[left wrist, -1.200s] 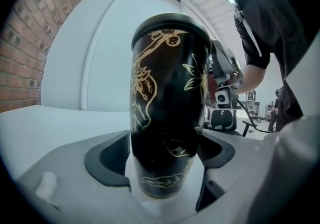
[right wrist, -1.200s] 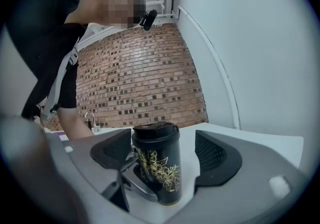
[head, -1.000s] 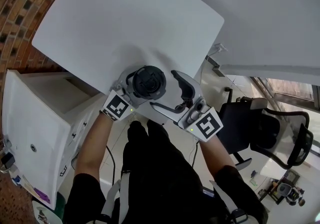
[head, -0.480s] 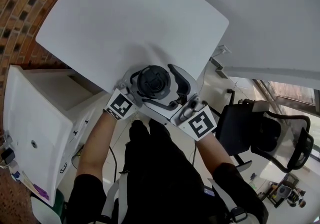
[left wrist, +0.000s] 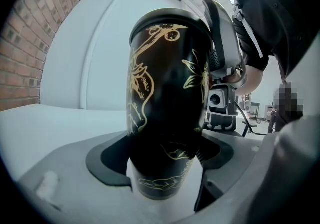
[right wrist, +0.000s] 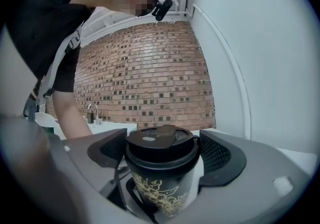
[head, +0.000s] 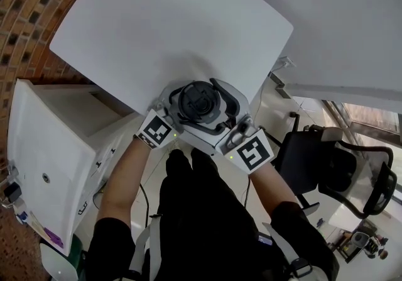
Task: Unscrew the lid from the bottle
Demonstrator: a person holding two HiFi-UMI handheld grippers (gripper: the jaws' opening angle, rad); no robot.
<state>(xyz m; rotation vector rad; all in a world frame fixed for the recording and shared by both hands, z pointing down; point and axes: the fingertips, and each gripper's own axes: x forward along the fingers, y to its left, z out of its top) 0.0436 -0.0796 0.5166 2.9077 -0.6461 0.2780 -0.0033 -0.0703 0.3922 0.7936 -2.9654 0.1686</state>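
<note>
A black bottle with a gold pattern, shaped like a lidded cup, stands upright at the table's near edge. My left gripper is shut on its lower body. The black lid faces up in the head view. My right gripper reaches in level from the right, one jaw on each side of the lid. Its jaws have just been closing with the lid between them, and both pads rest against the lid's rim. In the head view my right gripper curves around the lid, and my left gripper is mostly hidden under the bottle.
The white table stretches away behind the bottle. A white cabinet stands low on the left, a black office chair on the right. A brick wall is behind. The person's legs are directly below the grippers.
My right gripper has moved left from beside the bottle, and its jaws now enclose the lid. The left gripper and the bottle have kept still.
</note>
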